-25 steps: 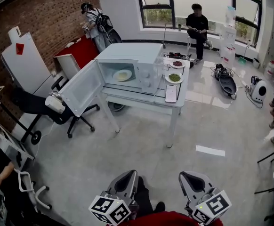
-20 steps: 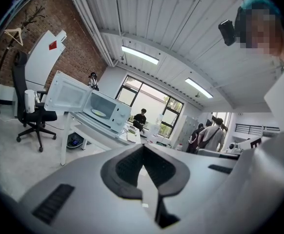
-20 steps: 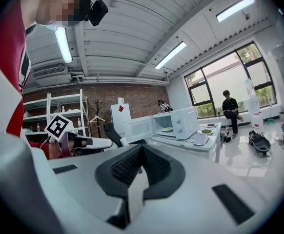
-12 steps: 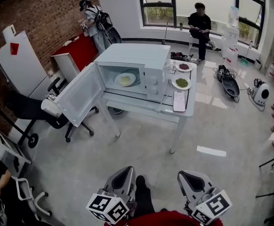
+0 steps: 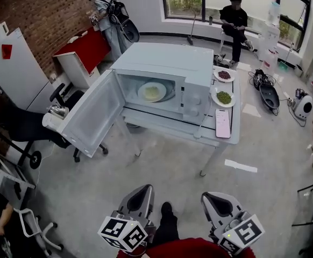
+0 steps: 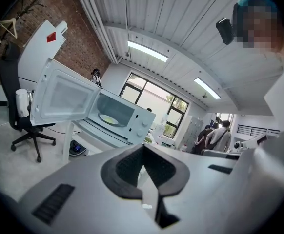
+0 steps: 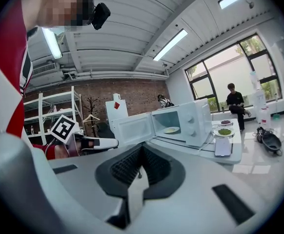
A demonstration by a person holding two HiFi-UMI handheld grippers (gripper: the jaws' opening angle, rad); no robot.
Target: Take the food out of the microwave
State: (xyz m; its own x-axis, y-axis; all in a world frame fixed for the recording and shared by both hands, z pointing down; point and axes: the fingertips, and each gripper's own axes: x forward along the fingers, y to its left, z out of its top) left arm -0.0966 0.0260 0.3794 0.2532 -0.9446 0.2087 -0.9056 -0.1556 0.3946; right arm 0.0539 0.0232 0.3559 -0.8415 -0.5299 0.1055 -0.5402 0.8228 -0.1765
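Note:
A pale blue microwave [image 5: 170, 63] stands on a white table [image 5: 172, 127], with its door [image 5: 94, 114] swung wide to the left. Inside lies a plate of yellowish food [image 5: 152, 92], also visible in the left gripper view as the plate [image 6: 108, 120] and in the right gripper view as the plate [image 7: 171, 129]. My left gripper [image 5: 140, 195] and right gripper [image 5: 214, 200] hang low at the bottom of the head view, well short of the table. Both are shut and hold nothing; the left gripper [image 6: 143, 152] and right gripper [image 7: 141, 152] show their pads pressed together.
To the right of the microwave, the table holds a plate of green food [image 5: 223, 97], a plate of red food [image 5: 224, 75] and a phone [image 5: 222, 123]. A black office chair [image 5: 35, 128] stands left of the open door. People stand and sit at the back by the windows.
The head view has drawn closer to the microwave, which now looks larger and sits lower in the frame. Both grippers remain shut at the bottom.

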